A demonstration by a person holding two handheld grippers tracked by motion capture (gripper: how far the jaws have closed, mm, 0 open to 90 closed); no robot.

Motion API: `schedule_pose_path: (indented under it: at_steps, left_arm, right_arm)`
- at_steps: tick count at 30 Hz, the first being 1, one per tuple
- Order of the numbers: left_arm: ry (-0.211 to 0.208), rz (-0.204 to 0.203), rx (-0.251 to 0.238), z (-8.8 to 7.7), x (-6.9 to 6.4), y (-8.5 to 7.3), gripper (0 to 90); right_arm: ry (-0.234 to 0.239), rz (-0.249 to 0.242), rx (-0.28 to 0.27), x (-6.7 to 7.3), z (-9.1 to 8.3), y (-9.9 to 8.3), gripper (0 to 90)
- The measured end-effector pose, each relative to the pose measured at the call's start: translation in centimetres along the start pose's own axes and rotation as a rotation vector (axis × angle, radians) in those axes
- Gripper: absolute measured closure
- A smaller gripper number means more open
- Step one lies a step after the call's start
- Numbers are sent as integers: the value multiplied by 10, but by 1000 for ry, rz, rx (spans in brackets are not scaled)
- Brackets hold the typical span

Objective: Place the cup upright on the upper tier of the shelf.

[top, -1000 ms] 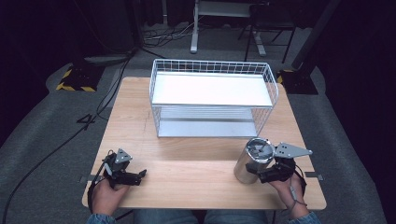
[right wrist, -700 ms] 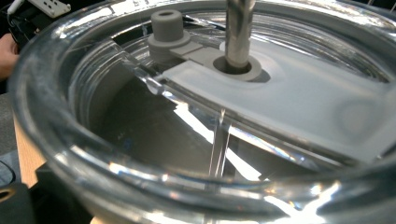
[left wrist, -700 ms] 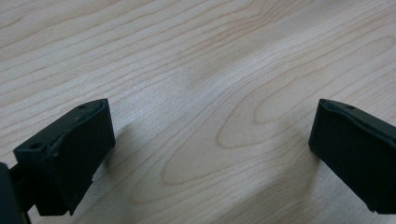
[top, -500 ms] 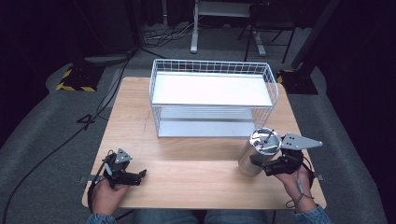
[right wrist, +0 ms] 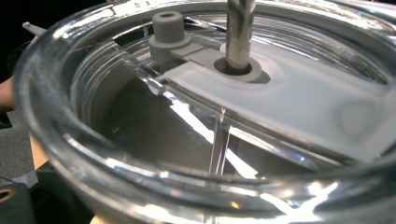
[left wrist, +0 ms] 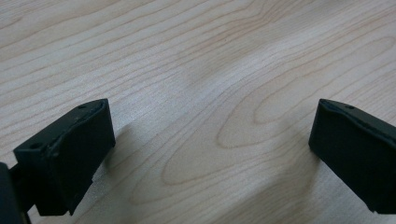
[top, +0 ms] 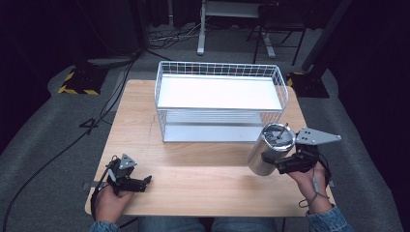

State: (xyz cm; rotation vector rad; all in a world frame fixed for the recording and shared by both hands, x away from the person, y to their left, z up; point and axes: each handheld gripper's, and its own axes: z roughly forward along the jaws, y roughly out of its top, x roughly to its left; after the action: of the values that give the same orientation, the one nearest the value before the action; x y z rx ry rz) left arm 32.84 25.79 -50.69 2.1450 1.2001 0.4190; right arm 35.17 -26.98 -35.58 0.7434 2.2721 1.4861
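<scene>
The left tool (top: 145, 180) rests low on the worktop (top: 203, 169) at its near left corner, exactly where it lay a second ago, jaws spread wide over bare wood and holding nothing. To the right, the steel tumbler (top: 268, 154) has risen off the wood and moved toward the wire basket (top: 220, 70), now tilted just before its front right corner. The right tool (top: 278, 164) clamps the tumbler's side, and the clear lid (right wrist: 196, 107) with its straw (right wrist: 239, 32) shows close up. The lift appears under way; placing in the basket likely comes next.
</scene>
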Motion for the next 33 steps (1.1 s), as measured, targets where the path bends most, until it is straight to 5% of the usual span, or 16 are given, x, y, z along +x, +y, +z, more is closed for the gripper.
schedule_pose_path:
  at_steps: [33]
  left_arm:
    - [0, 0, 0, 0, 0, 0, 6]
  right_arm:
    - [-37, -12, -24, -18, -15, 81, 37]
